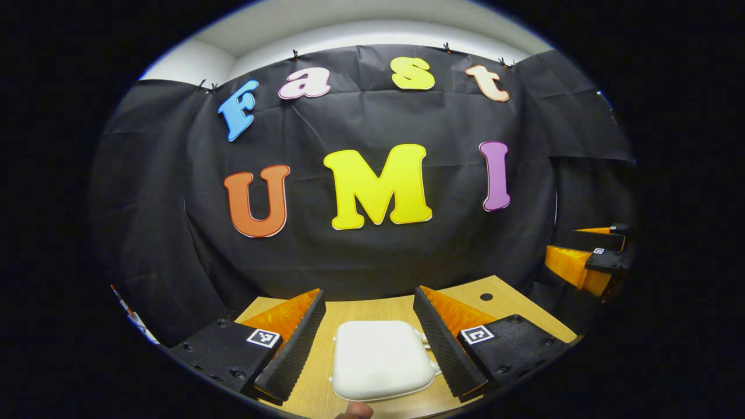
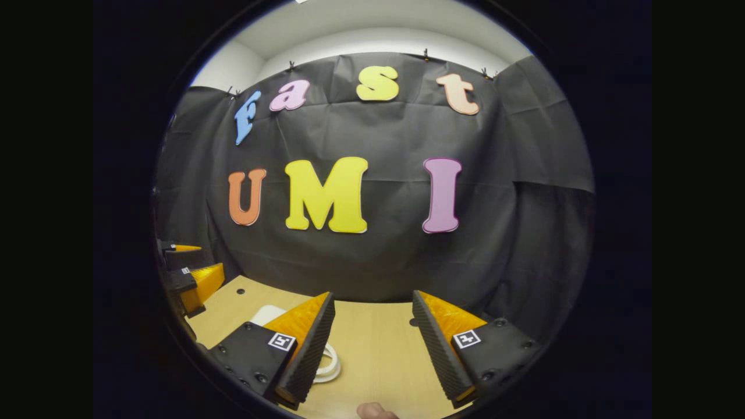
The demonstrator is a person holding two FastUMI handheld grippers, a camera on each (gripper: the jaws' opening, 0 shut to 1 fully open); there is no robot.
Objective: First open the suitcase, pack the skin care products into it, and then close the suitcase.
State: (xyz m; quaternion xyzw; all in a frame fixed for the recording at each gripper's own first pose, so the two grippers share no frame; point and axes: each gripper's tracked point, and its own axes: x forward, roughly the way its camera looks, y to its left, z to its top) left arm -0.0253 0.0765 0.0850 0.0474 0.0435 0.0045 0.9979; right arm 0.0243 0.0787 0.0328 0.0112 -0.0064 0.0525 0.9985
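The closed white suitcase (image 1: 379, 359) lay on the wooden table (image 1: 372, 308) at six o'clock, framed between the spread fingers of the left gripper (image 1: 369, 326), presumably to open it, while the right gripper (image 2: 372, 329) hovered agape beside it.

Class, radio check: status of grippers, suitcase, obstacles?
Left gripper open, astride the closed white suitcase. Right gripper open over bare table. Nothing in the way.
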